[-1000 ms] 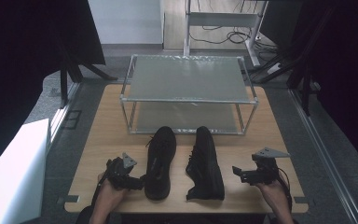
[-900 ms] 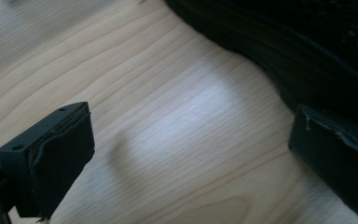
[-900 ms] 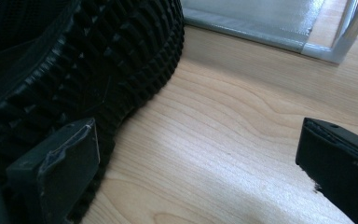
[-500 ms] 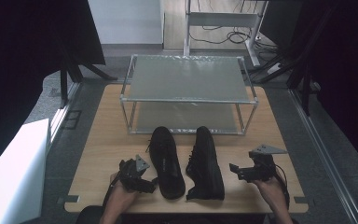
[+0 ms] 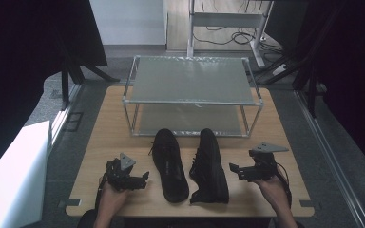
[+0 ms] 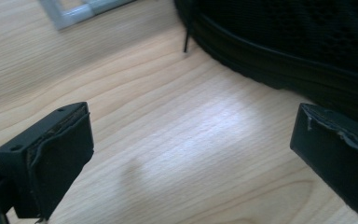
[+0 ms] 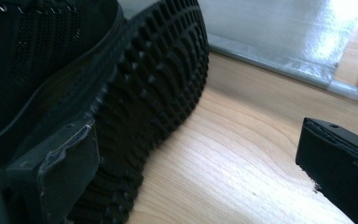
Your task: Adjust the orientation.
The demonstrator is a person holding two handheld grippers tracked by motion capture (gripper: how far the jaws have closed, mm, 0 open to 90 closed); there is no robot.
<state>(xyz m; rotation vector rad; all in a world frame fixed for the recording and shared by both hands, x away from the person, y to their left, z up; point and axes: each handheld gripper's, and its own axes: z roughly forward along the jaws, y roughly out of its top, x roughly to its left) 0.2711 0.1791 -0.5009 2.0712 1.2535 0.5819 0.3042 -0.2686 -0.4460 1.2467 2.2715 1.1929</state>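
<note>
Looks like a lab or test room set up for recording. Small wooden table (image 5: 104, 142) on grey carpet, hemmed by black curtains (image 5: 24, 57) at 9 and 3 o'clock. Metal desk frame (image 5: 228, 21) with loose cables (image 5: 233, 35) on bare floor at 12 o'clock. White board (image 5: 14, 175) leaning at 8 o'clock.

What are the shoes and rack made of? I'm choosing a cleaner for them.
Shoes: matte black knit mesh uppers, judging by the fine weave, with ridged rubber-like soles. Rack: pale metal-looking tube frame with dull grey shelves, possibly frosted glass or plastic.
</note>
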